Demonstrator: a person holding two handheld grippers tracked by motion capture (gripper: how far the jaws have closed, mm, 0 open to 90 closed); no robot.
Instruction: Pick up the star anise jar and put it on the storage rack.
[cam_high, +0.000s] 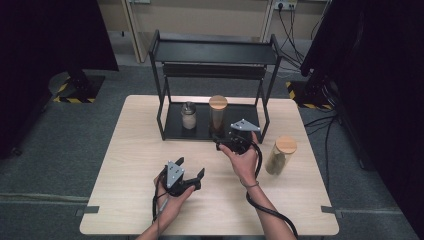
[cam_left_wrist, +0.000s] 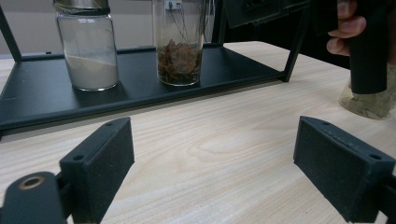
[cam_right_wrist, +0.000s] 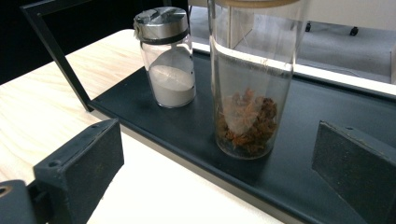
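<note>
While both grippers stand wide open and empty, the right gripper (cam_high: 231, 141) faces the tall jar (cam_high: 218, 114) on the rack's lower shelf (cam_high: 200, 131).

Seen from the high view, the tall jar with its wooden lid stands at about 12 o'clock from the table's middle, with the small jar (cam_high: 188, 115) of white powder just beside it at its 9 o'clock. In the right gripper view the tall jar (cam_right_wrist: 252, 84), holding brown dried bits at its bottom, stands ahead between the spread jaws and untouched by either. The left gripper (cam_high: 189, 172) hangs low over the wooden table (cam_high: 130, 165) at about 6 o'clock, its jaws equally far apart. A second wooden-lidded jar (cam_high: 281, 155) stands on the table at 3 o'clock, just beside the right hand (cam_high: 245, 161).
</note>
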